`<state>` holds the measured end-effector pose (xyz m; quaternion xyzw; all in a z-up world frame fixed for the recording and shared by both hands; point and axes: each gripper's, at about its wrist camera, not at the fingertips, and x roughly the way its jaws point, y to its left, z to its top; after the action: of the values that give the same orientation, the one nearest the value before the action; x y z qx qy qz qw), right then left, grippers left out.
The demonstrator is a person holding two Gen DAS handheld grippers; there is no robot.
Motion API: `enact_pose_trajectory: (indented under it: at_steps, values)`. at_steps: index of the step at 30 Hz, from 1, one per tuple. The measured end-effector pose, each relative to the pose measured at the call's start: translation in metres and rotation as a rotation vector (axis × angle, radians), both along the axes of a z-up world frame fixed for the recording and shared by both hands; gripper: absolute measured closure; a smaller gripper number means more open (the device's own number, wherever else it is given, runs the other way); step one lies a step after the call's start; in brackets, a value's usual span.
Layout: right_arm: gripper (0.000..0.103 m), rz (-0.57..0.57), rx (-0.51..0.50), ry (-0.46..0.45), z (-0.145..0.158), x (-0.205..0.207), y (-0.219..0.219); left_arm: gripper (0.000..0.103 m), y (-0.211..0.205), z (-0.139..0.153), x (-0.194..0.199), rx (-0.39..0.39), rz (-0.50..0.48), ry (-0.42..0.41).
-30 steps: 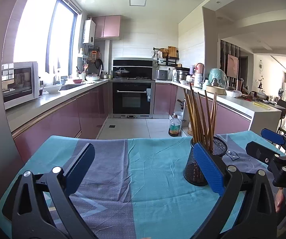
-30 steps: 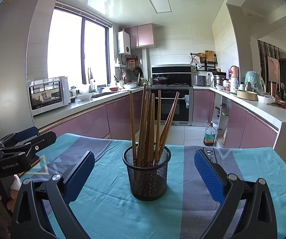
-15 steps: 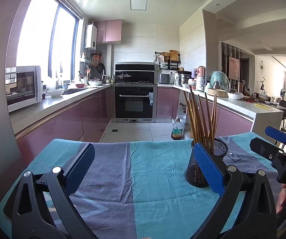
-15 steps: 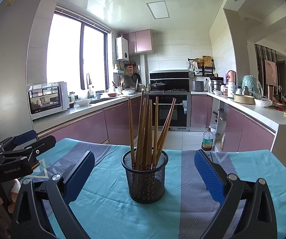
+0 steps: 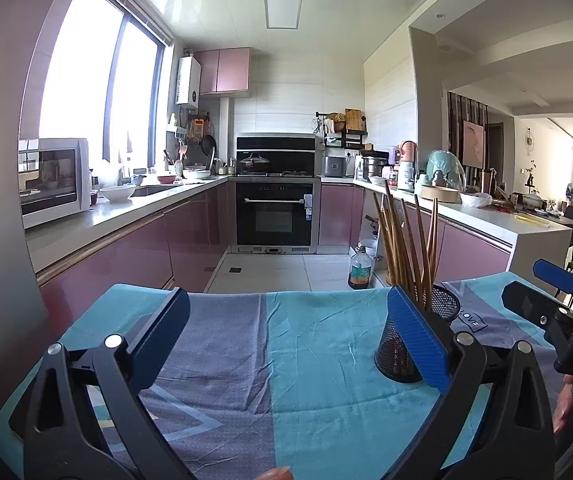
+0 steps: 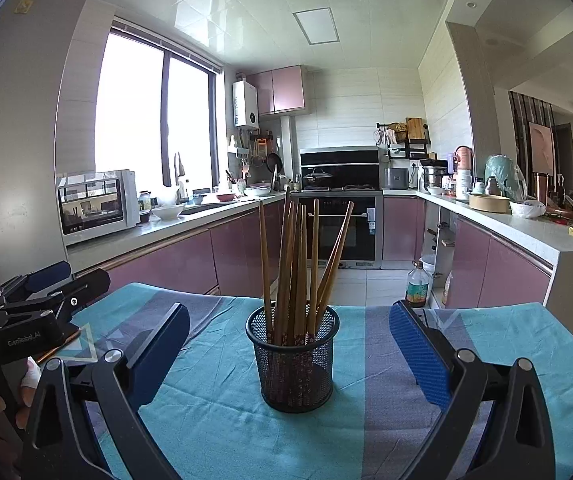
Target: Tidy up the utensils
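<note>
A black mesh cup (image 6: pixel 295 356) stands upright on the teal and purple tablecloth (image 6: pixel 214 396), holding several wooden chopsticks (image 6: pixel 298 264). My right gripper (image 6: pixel 289 346) is open, and the cup sits just ahead of its blue pads, centred between them. In the left wrist view the same cup (image 5: pixel 404 354) stands behind my right-hand pad, with the chopsticks (image 5: pixel 406 244) rising above it. My left gripper (image 5: pixel 286 338) is open over bare cloth with nothing between its fingers. Each gripper shows at the edge of the other's view, held by a hand.
The table's far edge drops to a tiled kitchen floor (image 5: pixel 278 272). An oil bottle (image 6: pixel 417 285) stands on the floor beyond it. Pink cabinets, an oven (image 5: pixel 275 216) and a microwave (image 6: pixel 96 205) line the counters behind.
Both cameras have tilted or lowered a little, so the kitchen sits lower in each view. The cup and chopsticks have stayed put. Both grippers remain open.
</note>
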<state>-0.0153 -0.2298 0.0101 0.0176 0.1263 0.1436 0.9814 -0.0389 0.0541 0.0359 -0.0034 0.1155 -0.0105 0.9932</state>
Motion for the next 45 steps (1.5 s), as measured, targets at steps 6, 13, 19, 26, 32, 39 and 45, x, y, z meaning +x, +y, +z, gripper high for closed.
enact_pose_trajectory:
  at_steps: [6,13,19,26,32,39,45]
  values:
    - [0.006,0.001,0.002,0.002,-0.0005,0.0007,-0.0004,0.006,-0.0012,-0.0007,-0.0017,0.006,0.009,-0.01]
    - [0.006,0.002,0.011,-0.006,0.0004,0.0014,-0.0015,0.006,-0.0004,0.0005,-0.0042,0.01,0.018,-0.026]
    - [0.006,-0.001,0.011,-0.012,0.0012,0.0009,-0.0016,0.006,-0.0007,0.0008,-0.0056,0.01,0.018,-0.028]
    - [0.006,-0.002,0.013,-0.014,0.0016,0.001,-0.0013,0.006,0.0,0.0009,-0.0074,0.01,0.02,-0.032]
    - [0.006,-0.004,0.014,-0.017,0.0016,0.0007,-0.0016,0.006,0.001,0.0028,-0.0088,0.009,0.024,-0.038]
    - [0.006,-0.003,0.015,-0.018,0.0017,0.0006,-0.0017,0.006,0.0007,0.0034,-0.009,0.009,0.027,-0.041]
    - [0.006,-0.004,0.015,-0.019,0.0018,0.0008,-0.0012,0.006,0.0007,0.0032,-0.0087,0.009,0.026,-0.042]
